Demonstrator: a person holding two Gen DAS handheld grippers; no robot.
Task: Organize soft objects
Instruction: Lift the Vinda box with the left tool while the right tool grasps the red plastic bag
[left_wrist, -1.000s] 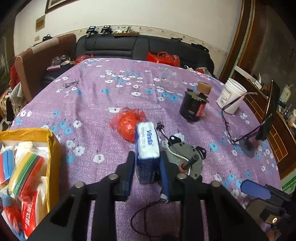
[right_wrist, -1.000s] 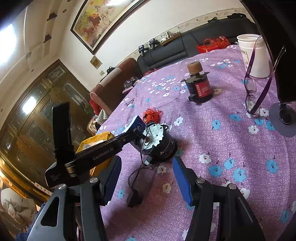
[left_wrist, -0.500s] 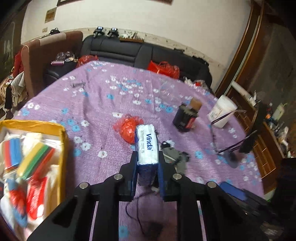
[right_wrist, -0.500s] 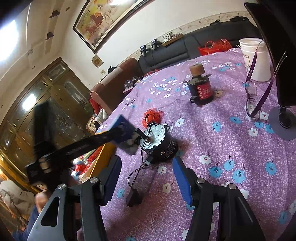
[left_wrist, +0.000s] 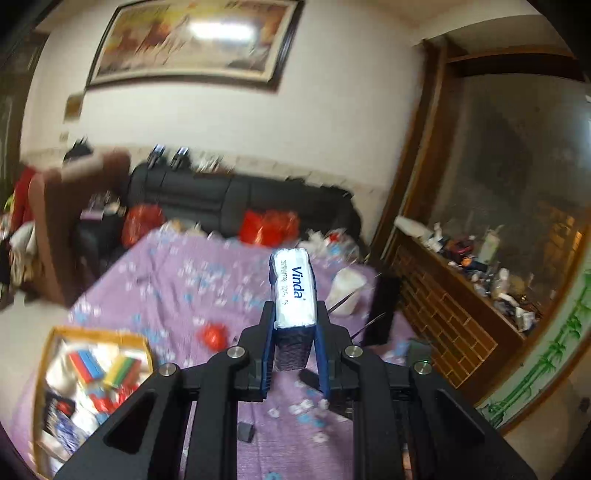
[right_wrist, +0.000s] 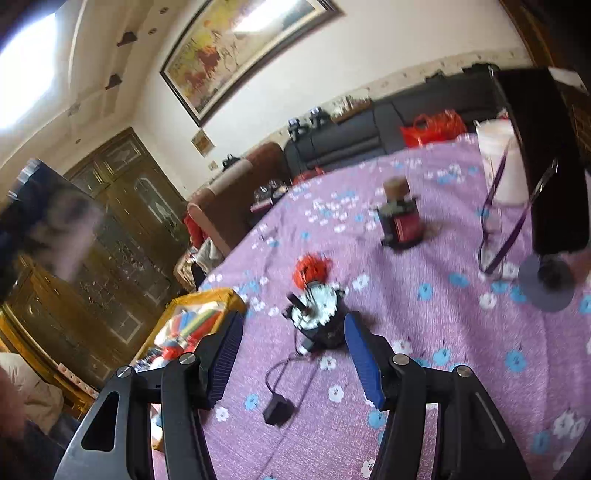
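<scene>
the left hand-held gripper (left_wrist: 294, 332) is pinching the vinda tissue pack (left_wrist: 293, 291) between its two pads, with the pack clear of the bench (left_wrist: 177, 288) and raised above it. the long axis of the pack runs forward along the fingers, so its printed end projects past the fingertips toward the sofa (left_wrist: 236, 199). the governing relation for the coming move is lateral: the yellow box (left_wrist: 98, 334), which already contains coloured sponges and other soft packets, lies down and to the left of the held pack, near the bench edge. the pack must therefore travel leftward and descend, in all likelihood, before release. the left hand is the nearer one to the box. the right hand-held gripper (right_wrist: 291, 354) has its jaws spread and holds nothing; it hangs over the small motor (right_wrist: 317, 317) with its trailing cable, a hard item outside the task. the red crumpled bag (right_wrist: 312, 267) lies just beyond the motor and appears to be the next soft candidate. image blur limits finer detail.
</scene>
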